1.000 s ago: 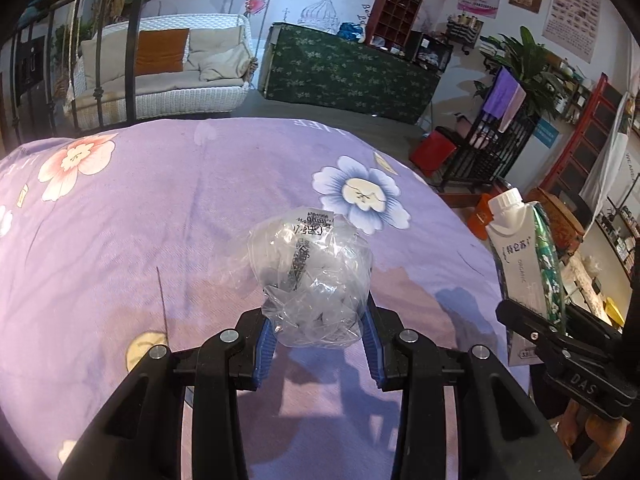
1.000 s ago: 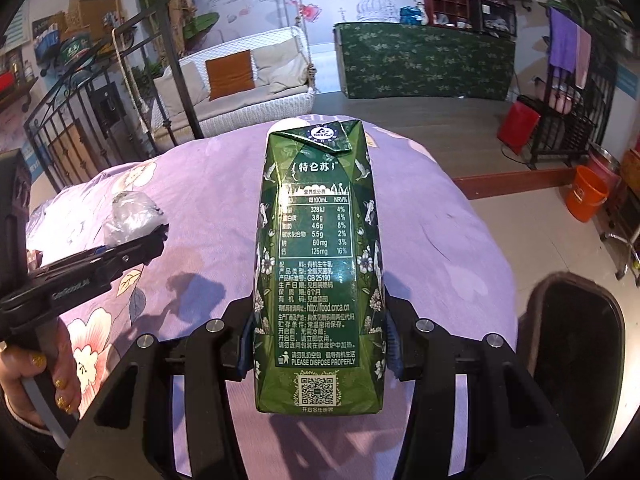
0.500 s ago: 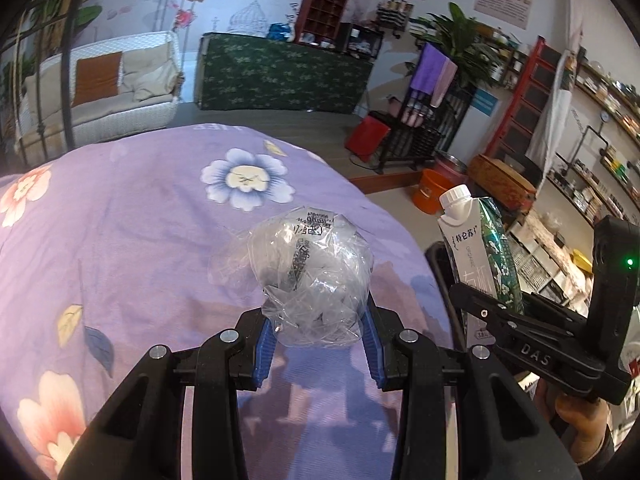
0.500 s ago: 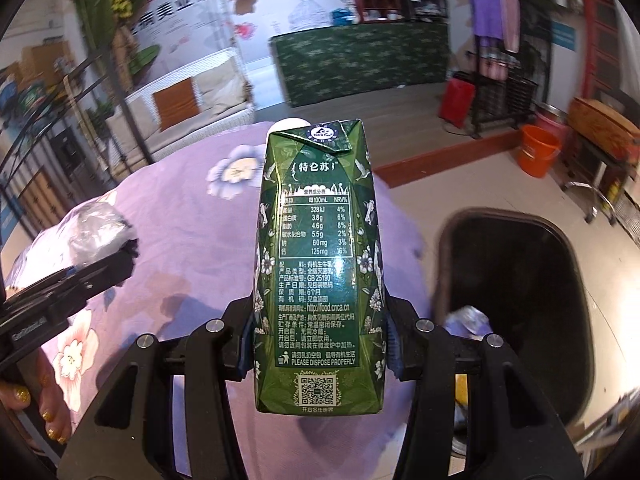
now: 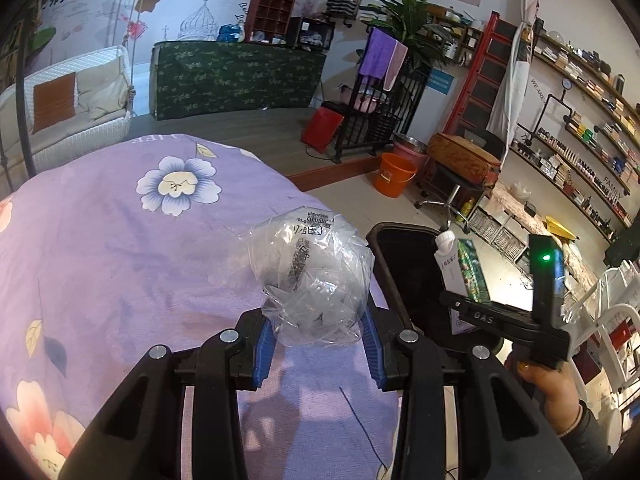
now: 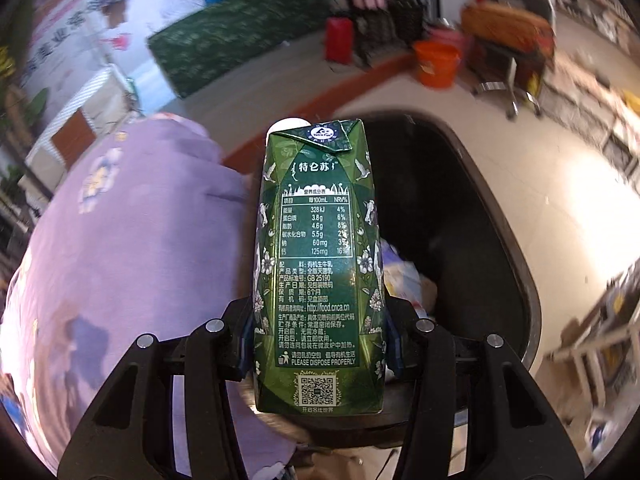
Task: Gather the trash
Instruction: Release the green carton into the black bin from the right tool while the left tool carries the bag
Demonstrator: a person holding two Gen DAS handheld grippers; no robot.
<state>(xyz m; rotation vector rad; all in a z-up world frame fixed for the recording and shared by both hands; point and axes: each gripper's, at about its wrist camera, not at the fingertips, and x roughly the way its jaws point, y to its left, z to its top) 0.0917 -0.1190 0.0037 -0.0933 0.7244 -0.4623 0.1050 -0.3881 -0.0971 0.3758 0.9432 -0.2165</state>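
The left gripper [image 5: 318, 344] has its blue-padded fingers [image 5: 265, 346] clamped on a crumpled clear plastic bag [image 5: 310, 276] with a printed label, held just above the near edge of a surface covered by a purple cloth with a flower print [image 5: 120, 248]. The bag bulges out above the fingers and hangs close to the cloth's right edge.

The right gripper [image 6: 318, 344] has its fingers [image 6: 244, 344] closed tight on both sides of a tall green milk carton with white Chinese lettering and a white screw cap [image 6: 318, 264]. The carton stands upright in the grip, its nutrition panel facing the camera. It is held over the open mouth of a black plastic trash bin [image 6: 496, 216], which stands on the floor just beside the cloth-covered surface. Crumpled pale wrappers [image 6: 404, 276] lie inside the bin, partly hidden behind the carton.

From the left wrist view, the same carton [image 5: 460, 268] shows to the right, gripped above the bin [image 5: 404, 256], with the person's right hand [image 5: 548, 388] around the gripper's handle. The right wrist view is blurred at its edges.
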